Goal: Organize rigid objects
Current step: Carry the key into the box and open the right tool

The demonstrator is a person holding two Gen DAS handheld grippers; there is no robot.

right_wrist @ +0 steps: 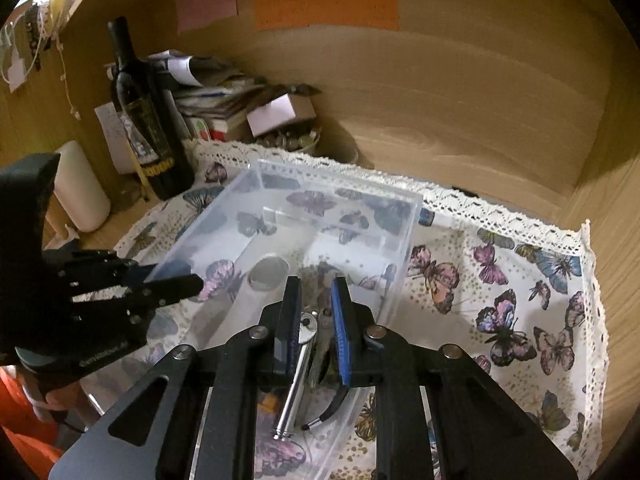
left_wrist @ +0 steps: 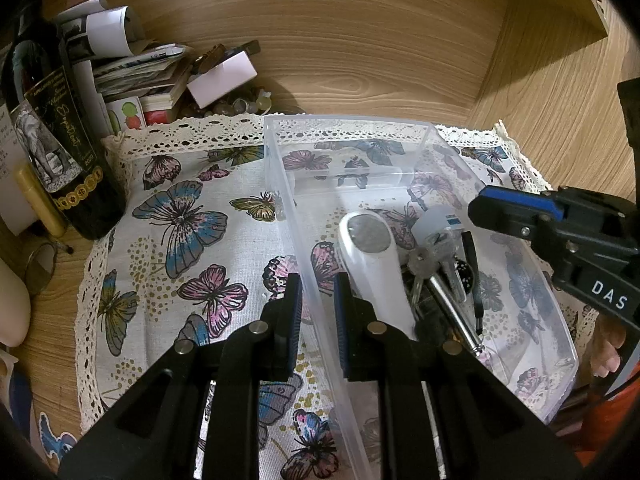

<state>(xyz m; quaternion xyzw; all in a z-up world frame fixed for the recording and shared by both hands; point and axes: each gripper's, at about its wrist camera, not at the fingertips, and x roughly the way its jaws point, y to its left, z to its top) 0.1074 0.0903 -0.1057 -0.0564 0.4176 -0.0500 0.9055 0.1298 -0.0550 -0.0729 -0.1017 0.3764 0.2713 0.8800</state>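
You are working inside a wooden alcove whose back wall [right_wrist: 460, 92] carries pink, green and orange paper notes [right_wrist: 326, 6] near the top of the right wrist view. A butterfly-print cloth with a lace edge [left_wrist: 192, 248] covers the surface, and a clear plastic bin [left_wrist: 532, 320] sits on it, filling the centre and right of the left wrist view. In the upper left of both views stands a dark wine bottle [left_wrist: 60, 148] beside a heap of papers and small boxes [left_wrist: 160, 68]. Inside the bin lie a white handheld magnifier [left_wrist: 370, 248], a bunch of keys [left_wrist: 436, 268] just to its right and touching it, and a metal rod [right_wrist: 294, 384] resting among the keys. Your left gripper [left_wrist: 317, 284] straddles the bin's near side wall, one finger outside and one inside, with a narrow gap between them; whether the pads press the wall cannot be told. Your right gripper [right_wrist: 316, 290] hangs over the keys, its fingers slightly parted with the key heads showing in the gap, and you cannot tell whether it pinches them.
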